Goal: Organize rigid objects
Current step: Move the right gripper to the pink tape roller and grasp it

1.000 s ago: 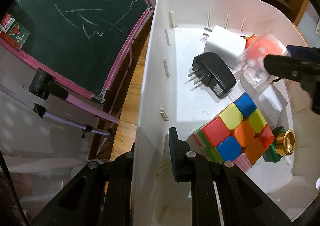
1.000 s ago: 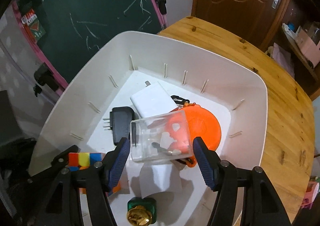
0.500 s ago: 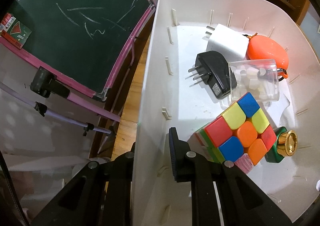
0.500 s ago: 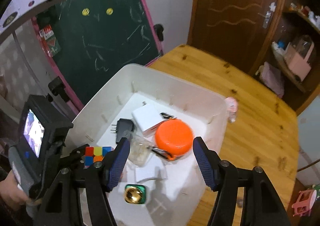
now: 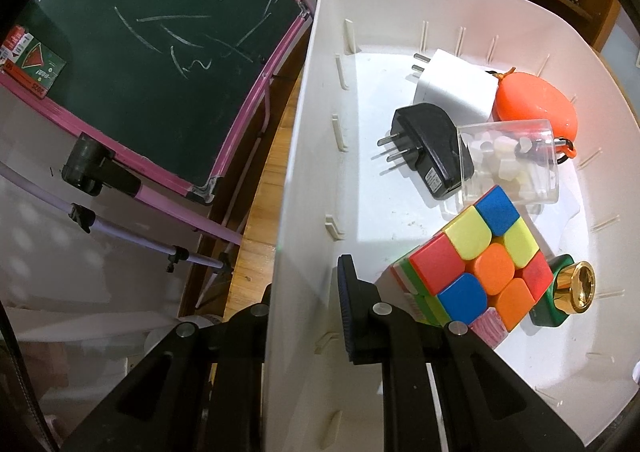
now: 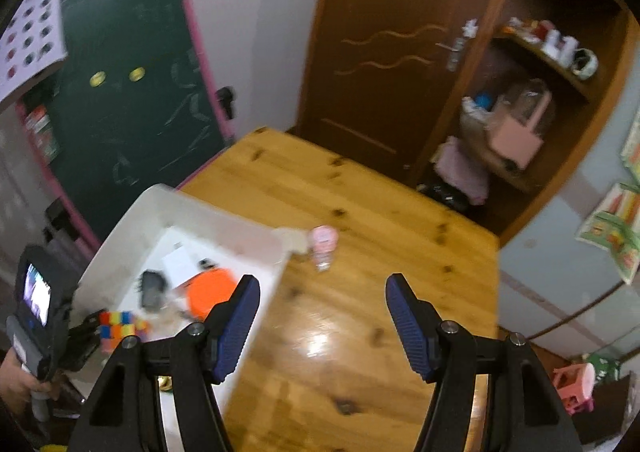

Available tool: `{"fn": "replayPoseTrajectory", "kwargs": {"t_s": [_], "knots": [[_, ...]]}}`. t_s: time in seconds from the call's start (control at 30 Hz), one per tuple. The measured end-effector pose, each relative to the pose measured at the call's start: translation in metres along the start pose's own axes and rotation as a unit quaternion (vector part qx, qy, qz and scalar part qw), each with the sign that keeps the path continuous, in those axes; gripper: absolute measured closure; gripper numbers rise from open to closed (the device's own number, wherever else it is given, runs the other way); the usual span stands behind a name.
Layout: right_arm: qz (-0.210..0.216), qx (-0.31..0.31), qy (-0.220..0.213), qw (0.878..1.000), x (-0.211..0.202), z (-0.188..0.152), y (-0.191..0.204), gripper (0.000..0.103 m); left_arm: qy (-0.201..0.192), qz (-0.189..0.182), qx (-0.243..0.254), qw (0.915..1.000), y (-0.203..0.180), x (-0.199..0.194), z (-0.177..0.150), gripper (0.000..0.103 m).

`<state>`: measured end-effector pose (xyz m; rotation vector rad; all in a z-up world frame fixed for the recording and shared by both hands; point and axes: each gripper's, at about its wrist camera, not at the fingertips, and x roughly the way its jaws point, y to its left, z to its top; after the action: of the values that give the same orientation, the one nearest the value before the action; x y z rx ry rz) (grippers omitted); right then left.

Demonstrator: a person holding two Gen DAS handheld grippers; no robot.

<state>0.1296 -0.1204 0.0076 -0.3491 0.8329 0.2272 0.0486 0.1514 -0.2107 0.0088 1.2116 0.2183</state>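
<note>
Bin (image 5: 304,156): left gripper (image 5: 308,292) clamped on its white wall; cube (image 5: 480,264), black charger (image 5: 424,148), clear box (image 5: 508,160) inside
Right gripper (image 6: 320,316): open, empty, above wooden surface (image 6: 360,212); pink bottle (image 6: 325,242) beside bin

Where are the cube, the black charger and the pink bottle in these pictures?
cube (image 5: 484,264), left wrist view, on the orange centre tile of its top face.
black charger (image 5: 432,140), left wrist view, on its body behind the prongs.
pink bottle (image 6: 324,246), right wrist view, on its blurred middle.
</note>
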Motion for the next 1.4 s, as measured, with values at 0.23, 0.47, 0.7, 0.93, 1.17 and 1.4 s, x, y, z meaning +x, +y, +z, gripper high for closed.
{"fn": "replayPoseTrajectory", "kwargs": {"t_s": [0.23, 0.47, 0.7, 0.93, 1.17, 1.4], "knots": [[-0.045, 0.046, -0.006, 0.998, -0.005, 0.049, -0.063, 0.037, -0.001, 0.0, 0.002, 1.0, -0.001, -0.001, 0.0, 0.086], [-0.038, 0.069, 0.024, 0.997, 0.024, 0.089, -0.084, 0.037, 0.0, 0.0, 0.003, 1.0, -0.002, -0.001, 0.0, 0.086], [0.012, 0.076, 0.099, 0.992, 0.111, 0.09, -0.058, 0.037, 0.001, -0.003, 0.004, 1.0, -0.003, -0.001, 0.001, 0.086], [0.048, 0.104, 0.178, 0.977, 0.21, 0.073, -0.033, 0.037, 0.003, -0.006, 0.005, 1.0, -0.003, 0.0, 0.001, 0.086], [0.071, 0.15, 0.231, 0.959, 0.274, 0.057, -0.025, 0.037, 0.007, -0.009, 0.003, 0.9999, -0.002, 0.002, 0.002, 0.086], [0.072, 0.161, 0.258, 0.95, 0.306, 0.048, -0.015, 0.037, 0.011, -0.012, 0.002, 0.9999, 0.0, 0.004, 0.003, 0.086]]}}
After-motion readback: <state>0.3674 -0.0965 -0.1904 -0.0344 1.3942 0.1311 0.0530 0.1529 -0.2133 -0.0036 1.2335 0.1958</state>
